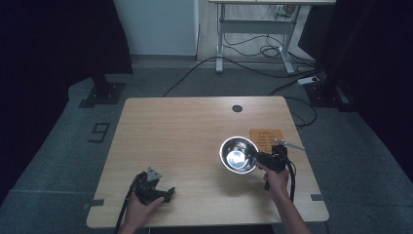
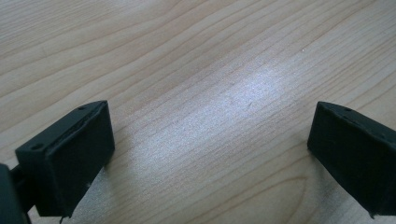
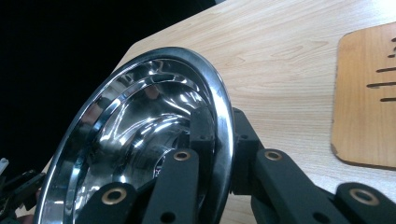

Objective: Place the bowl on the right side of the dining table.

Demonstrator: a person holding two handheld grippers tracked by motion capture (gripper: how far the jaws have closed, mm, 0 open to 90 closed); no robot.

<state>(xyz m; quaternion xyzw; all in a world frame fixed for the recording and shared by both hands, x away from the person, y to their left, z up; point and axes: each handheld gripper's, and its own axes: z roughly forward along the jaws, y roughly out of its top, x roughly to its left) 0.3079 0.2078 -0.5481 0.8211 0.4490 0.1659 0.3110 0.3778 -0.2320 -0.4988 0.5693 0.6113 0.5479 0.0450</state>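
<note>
Steel bowl [image 1: 238, 154] sits toward the right side of the wooden table [image 1: 185, 141], just in front of a brown slotted board [image 1: 266, 138], with a thin metal utensil [image 1: 289, 144] lying at the board's right edge. From where I stand the right gripper [image 1: 265, 161] has the bowl by its rim: in the right gripper view one jaw is inside the shiny wall, the other outside, closed tight on the thin edge of the bowl [image 3: 140, 140], which looks tipped up on that side. A one-sided pinch like this will, I reckon, let the bowl swing or slip on polished metal, so the hand should keep the squeeze firm, lift slowly, hold the wrist level, and mind the board and utensil close behind. Over at the near left corner the left gripper [image 1: 168, 192] rests low over bare wood, jaws spread wide with nothing between them [image 2: 205, 154]; it could come across to steady the far rim if the bowl starts to tilt.
</note>
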